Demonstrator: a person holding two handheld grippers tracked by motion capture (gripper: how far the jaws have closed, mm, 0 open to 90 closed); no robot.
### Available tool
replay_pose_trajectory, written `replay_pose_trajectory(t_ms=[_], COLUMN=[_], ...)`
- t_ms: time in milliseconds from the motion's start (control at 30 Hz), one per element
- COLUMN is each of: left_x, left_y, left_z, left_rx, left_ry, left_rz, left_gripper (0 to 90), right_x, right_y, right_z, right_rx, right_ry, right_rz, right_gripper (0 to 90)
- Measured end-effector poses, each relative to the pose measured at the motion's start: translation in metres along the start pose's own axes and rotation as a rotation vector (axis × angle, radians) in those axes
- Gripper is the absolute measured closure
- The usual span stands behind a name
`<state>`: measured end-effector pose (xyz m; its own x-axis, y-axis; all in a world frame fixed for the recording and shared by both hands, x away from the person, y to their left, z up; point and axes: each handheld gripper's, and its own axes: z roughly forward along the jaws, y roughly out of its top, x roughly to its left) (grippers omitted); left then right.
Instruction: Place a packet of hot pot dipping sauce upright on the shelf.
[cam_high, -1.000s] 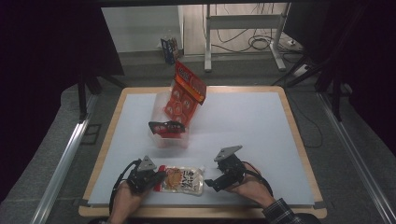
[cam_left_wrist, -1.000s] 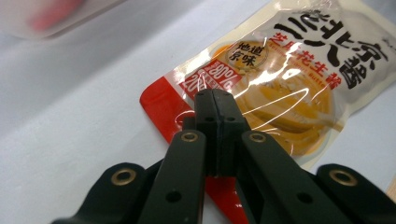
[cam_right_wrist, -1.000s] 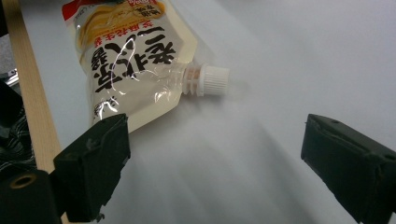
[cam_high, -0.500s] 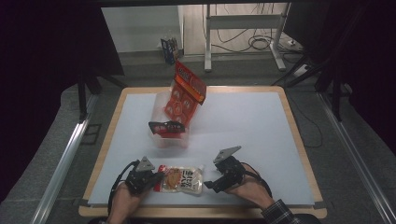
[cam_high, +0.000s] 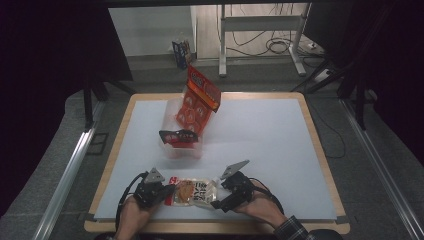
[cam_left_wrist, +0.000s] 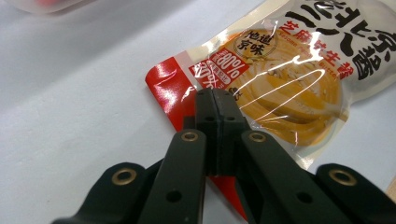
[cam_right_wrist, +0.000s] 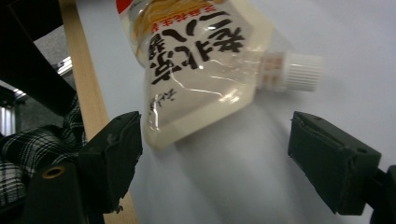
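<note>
Left gripper (cam_left_wrist: 215, 100): jaws pinched together on the red bottom edge of the sauce pouch (cam_high: 191, 192). Right gripper (cam_right_wrist: 212, 154): jaws wide, just been closing a little, pads clear of the pouch's white screw cap (cam_right_wrist: 302, 71). Pouch lies flat on the table (cam_high: 270, 135) near its front edge, between both grippers.

"80%" on sauce pouch (cam_left_wrist: 280, 70)

High camera looks forward and down over the white wood-rimmed table (cam_high: 260, 130); both gripper cameras sit close, sharing the clear white-capped sauce pouch (cam_left_wrist: 299, 79).
</note>
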<state>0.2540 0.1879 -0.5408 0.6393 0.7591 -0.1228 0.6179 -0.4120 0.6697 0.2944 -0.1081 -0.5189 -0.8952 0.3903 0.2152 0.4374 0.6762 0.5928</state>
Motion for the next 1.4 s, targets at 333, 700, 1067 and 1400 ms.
replay_pose_trajectory(t_ms=[333, 700, 1067, 1400], left_x=[0.001, 0.002, 0.002, -0.002], left_y=[0.0, 0.0, 0.0, 0.0], left_z=[0.0, 0.0, -0.001, -0.006], left_rx=[0.0, -0.001, 0.0, -0.012], left_ry=[-0.004, -0.012, -0.013, 0.008], left_rz=[-0.005, -0.018, -0.022, 0.014], left_gripper=[90.0, 90.0, 90.0, 74.0], right_x=[0.005, 0.002, 0.003, 0.004], right_y=[0.007, 0.017, 0.033, 0.044], right_z=[0.014, 0.015, 0.022, 0.019], right_rx=[-0.014, -0.09, -0.113, -0.125], right_ry=[0.059, 0.066, 0.005, 0.016], right_rz=[0.022, 0.057, 0.04, 0.042], right_gripper=[21.0, 34.2, 64.4, 86.5])
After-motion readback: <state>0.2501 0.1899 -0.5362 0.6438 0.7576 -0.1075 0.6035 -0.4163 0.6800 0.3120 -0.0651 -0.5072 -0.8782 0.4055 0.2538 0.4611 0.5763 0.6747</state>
